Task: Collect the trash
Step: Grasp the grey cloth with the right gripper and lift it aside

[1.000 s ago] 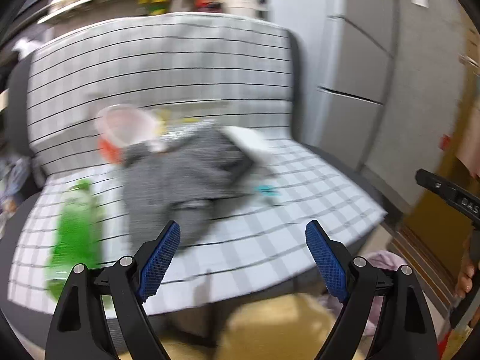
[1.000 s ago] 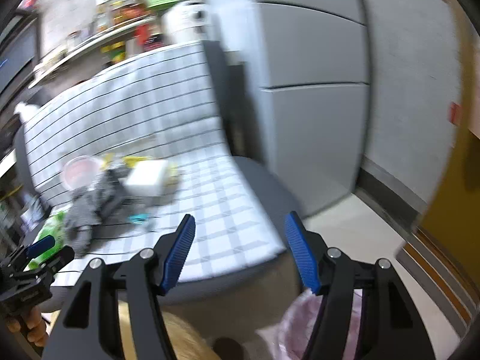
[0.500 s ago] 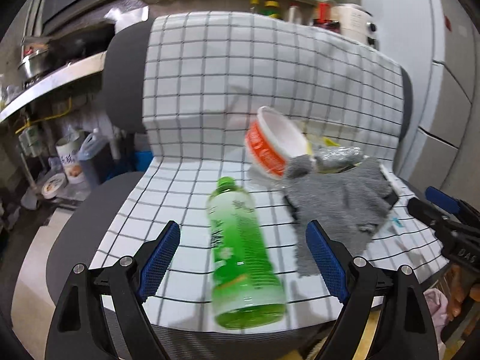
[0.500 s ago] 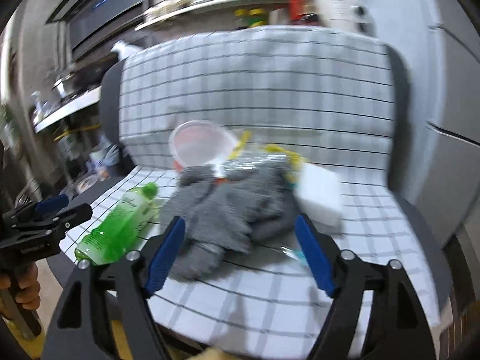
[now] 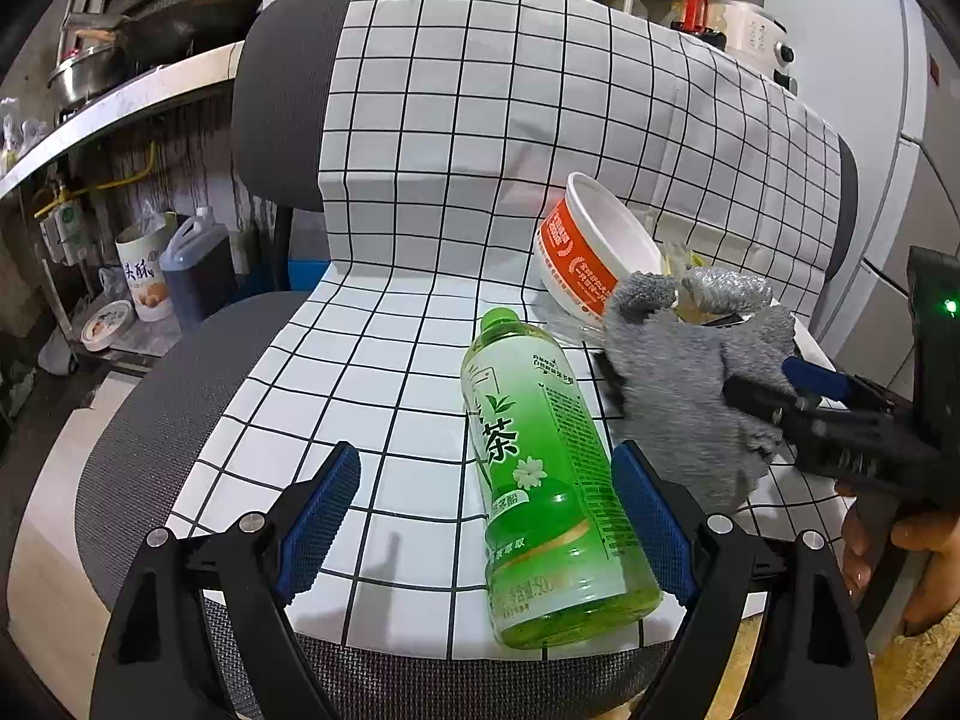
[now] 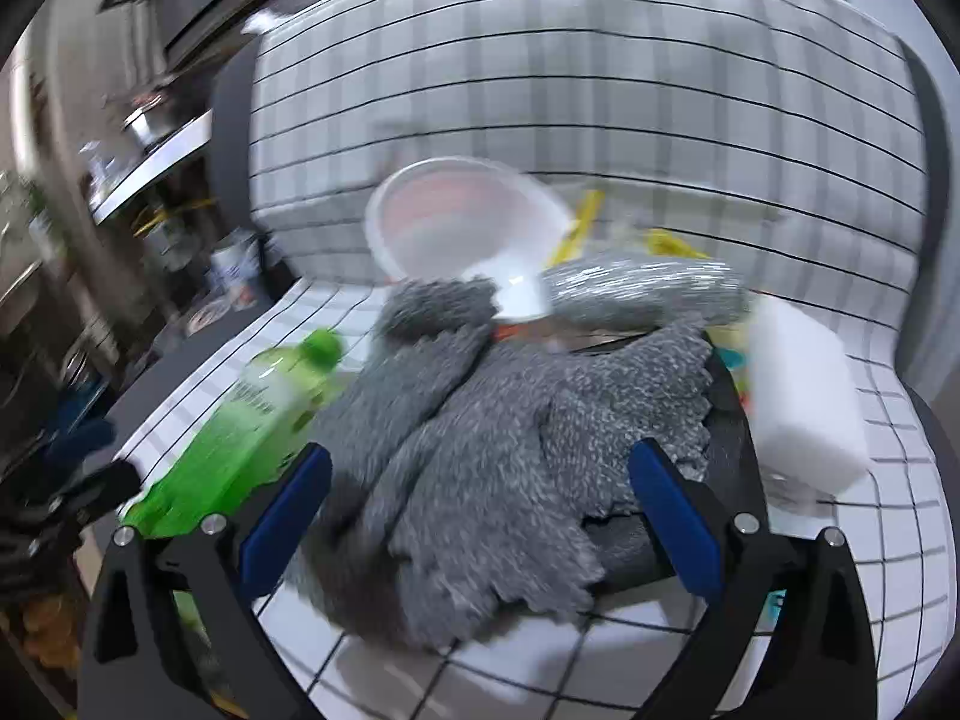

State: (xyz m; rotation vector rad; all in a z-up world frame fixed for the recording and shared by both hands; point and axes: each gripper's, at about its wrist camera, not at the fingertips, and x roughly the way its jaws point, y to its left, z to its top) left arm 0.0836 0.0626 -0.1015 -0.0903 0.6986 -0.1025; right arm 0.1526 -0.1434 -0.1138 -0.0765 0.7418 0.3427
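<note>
- Presently, the left gripper (image 5: 486,516) stands wide, nothing pressed by its pads; the bottle (image 5: 540,474) lies between its fingers, nearer the right-hand pad.
- Bottle: clear plastic, green cap, green-and-white label with a flower and large green characters, pale green liquid inside. It lies on its side on the checked cover (image 5: 384,372), base toward the left gripper, cap pointing away.
- Bowl (image 5: 591,255): white paper, orange band with white print, tipped on its side beyond the bottle's cap, mouth facing up and right. It leans against the seat back.
- Cloth (image 5: 684,384): grey, fuzzy, rumpled, with ragged edges. It lies just right of the bottle and in front of the bowl.
- Right gripper (image 6: 480,516): jaws opening, already wide. The cloth lies directly ahead and between its fingers; the pads do not press it.
- Foil wad (image 6: 636,294): silver, crumpled, beyond the cloth, touching the bowl's rim in the right wrist view.
- White block (image 6: 804,396): pale, box-shaped, ahead and right of the right gripper, beside the cloth. That view is blurred; its material cannot be told.
- Yellow scraps (image 6: 672,243) show behind the foil; too blurred to identify.
- A hand (image 5: 900,552) grips the right tool's handle at the left view's right edge.
</note>
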